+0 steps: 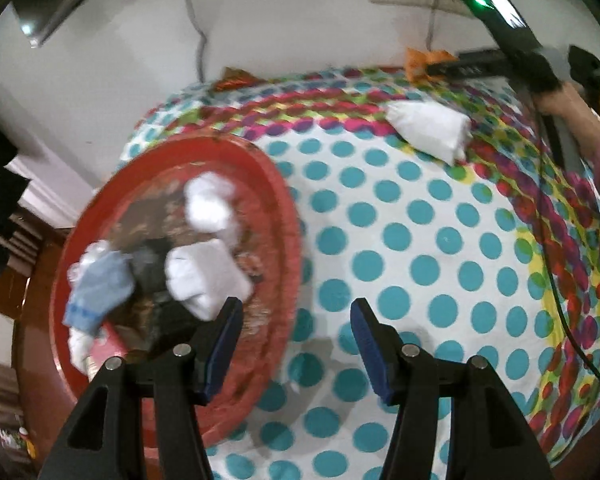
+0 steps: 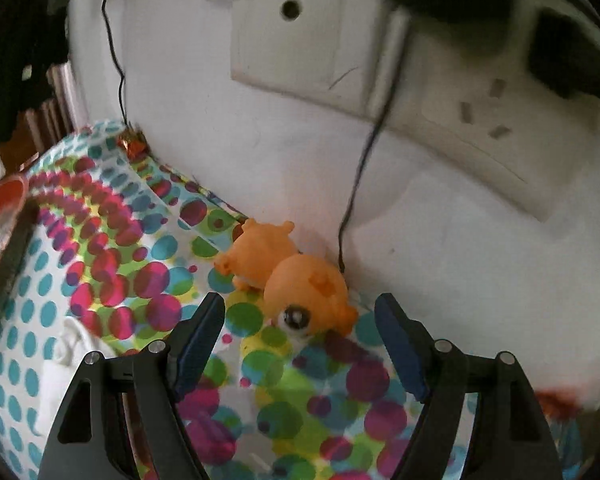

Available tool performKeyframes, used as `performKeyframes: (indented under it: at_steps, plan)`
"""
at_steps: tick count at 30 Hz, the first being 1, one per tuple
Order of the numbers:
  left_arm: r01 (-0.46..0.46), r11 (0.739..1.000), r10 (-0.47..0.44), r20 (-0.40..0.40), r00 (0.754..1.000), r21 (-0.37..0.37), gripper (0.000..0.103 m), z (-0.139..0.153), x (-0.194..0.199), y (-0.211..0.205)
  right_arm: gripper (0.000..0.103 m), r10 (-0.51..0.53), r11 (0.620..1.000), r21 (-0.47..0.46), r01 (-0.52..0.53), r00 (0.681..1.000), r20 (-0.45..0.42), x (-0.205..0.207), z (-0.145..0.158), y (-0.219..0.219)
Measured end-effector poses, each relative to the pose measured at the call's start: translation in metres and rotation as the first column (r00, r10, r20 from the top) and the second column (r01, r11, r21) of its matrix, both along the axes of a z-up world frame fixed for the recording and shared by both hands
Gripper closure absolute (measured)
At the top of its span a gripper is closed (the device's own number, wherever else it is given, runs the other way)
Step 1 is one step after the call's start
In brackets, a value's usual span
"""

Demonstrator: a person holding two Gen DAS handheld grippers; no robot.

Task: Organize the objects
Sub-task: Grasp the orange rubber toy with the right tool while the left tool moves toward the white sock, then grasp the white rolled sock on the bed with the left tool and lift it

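My left gripper (image 1: 296,312) is open over the dotted tablecloth (image 1: 420,248), with nothing between its fingers. Just left of it stands a red basin (image 1: 284,216) holding white bundles (image 1: 208,272), a pale blue cloth (image 1: 100,292) and dark items. A white bundle (image 1: 428,128) lies on the cloth at the far right. In the right wrist view my right gripper (image 2: 300,308) is open just short of an orange plush toy (image 2: 288,272) that lies against the white wall; the toy's head sits between the fingertips without touching them.
A black cable (image 2: 360,168) hangs down the wall behind the toy. A small orange-brown object (image 2: 132,144) sits at the cloth's far corner. The other gripper and a hand (image 1: 560,100) show at the upper right of the left wrist view. White fabric (image 2: 76,352) lies at the left.
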State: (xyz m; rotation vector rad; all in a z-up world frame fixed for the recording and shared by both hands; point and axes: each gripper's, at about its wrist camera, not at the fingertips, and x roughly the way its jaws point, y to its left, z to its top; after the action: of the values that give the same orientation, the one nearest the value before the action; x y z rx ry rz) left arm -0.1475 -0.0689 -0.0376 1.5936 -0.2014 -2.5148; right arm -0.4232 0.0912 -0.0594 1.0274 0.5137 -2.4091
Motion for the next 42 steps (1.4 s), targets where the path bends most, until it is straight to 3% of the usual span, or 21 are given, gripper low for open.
performKeyframes:
  at_steps: [1,5,6,16,29,36,42]
  plan:
    - [0.004,1.0,-0.004,0.002,1.0,-0.004,0.046,-0.001,-0.001,0.002,0.031,0.015,1.0,0.016,-0.015,1.0,0.0,-0.002,-0.003,-0.004]
    - [0.038,0.999,-0.037,0.021,0.999,-0.011,0.046,-0.01,-0.007,0.012,0.058,-0.001,0.999,0.038,0.0,1.0,0.024,-0.008,-0.014,-0.013]
    - [0.041,0.999,-0.04,0.03,0.999,-0.017,0.045,-0.012,-0.008,0.013,0.06,-0.011,1.0,0.019,0.01,0.999,0.034,-0.007,-0.016,-0.011]
    - [0.003,0.998,-0.002,0.019,1.0,-0.057,0.045,-0.018,-0.008,0.015,0.062,-0.142,0.986,-0.084,0.146,0.988,0.052,0.049,-0.012,0.021]
    - [-0.054,0.992,0.049,-0.048,0.998,-0.113,0.036,-0.019,-0.005,0.037,0.062,-0.271,0.947,-0.156,0.281,0.959,0.082,0.148,-0.012,0.091]
    - [0.026,1.0,-0.027,-0.091,0.995,-0.009,0.036,-0.014,-0.028,0.071,0.062,-0.274,0.934,-0.206,0.292,0.955,0.113,0.16,-0.012,0.11]
    - [-0.021,0.981,0.042,-0.11,0.993,0.192,0.036,-0.01,-0.073,0.066,0.062,-0.274,0.939,-0.183,0.291,0.955,0.11,0.159,-0.013,0.105]
